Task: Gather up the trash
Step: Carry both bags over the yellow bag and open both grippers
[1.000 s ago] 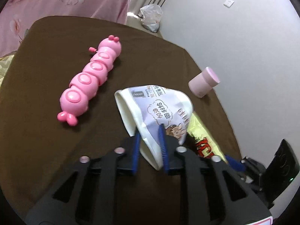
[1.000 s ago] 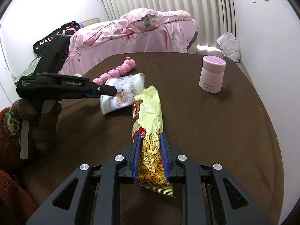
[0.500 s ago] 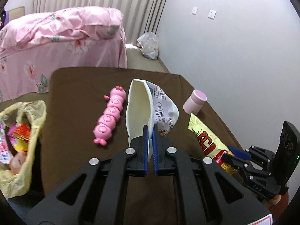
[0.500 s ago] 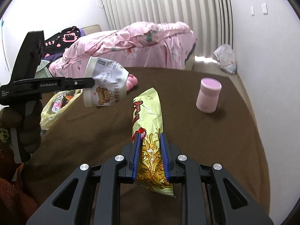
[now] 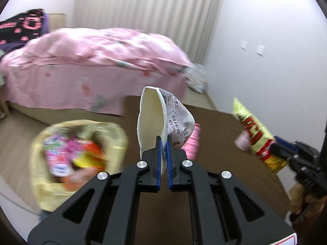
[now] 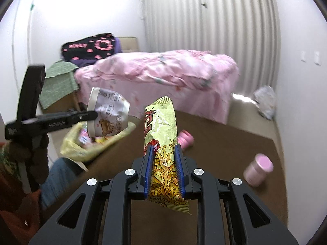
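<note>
Where table ends, yellow bag [image 5: 49,192] holds colourful wrappers [image 5: 71,155].

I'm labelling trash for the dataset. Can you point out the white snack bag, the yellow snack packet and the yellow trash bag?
white snack bag [image 5: 150,122]: left wrist view, on its blank white panel.
yellow snack packet [image 6: 161,128]: right wrist view, on its upper printed face.
yellow trash bag [image 5: 44,192]: left wrist view, on its near wall.
</note>
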A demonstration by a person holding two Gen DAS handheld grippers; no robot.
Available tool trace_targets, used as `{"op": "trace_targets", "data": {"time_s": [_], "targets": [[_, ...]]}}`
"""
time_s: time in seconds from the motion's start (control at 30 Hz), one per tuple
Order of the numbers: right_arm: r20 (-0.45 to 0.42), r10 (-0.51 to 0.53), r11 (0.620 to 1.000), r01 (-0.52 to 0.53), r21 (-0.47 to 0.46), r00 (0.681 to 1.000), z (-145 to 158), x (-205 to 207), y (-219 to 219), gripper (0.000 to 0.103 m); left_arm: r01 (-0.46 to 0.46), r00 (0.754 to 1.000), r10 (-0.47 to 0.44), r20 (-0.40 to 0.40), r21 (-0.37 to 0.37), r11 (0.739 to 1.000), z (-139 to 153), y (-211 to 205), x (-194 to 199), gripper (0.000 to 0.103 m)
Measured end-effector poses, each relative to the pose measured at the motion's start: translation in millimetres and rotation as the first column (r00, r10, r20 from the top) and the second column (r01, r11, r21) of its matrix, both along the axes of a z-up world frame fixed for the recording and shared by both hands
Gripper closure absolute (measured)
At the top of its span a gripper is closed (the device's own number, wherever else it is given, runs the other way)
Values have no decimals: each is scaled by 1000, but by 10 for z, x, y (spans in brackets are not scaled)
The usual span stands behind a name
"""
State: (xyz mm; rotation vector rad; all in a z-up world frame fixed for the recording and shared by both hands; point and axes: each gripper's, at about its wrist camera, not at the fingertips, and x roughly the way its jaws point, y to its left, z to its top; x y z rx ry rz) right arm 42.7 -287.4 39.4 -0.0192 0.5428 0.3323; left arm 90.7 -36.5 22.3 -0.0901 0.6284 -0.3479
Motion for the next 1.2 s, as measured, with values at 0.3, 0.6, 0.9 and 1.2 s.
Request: {"op": "trace_targets", "data": {"time_s": [0.3,0.6,0.9,1.2], "targets": [[-103,247,969,-244,35,964,-90,996,1113,83,-363,932,362,-30,-5,932,-403,1207,265,99],[-339,391,919,-383,92,856,-820,1994,2045,83,-460,878,451,-162,-19,888,-956,1527,639,99],[-500,367,915,-400,46,784,-1434,2513,2424,83,-434,859,420,-292,18,901,-1362,1508,791,99],[-489,404,907,-407,106,774,-1418,2451,2362,83,-433,869,398,-294,-61,899,-1368,1576,776,98]]}}
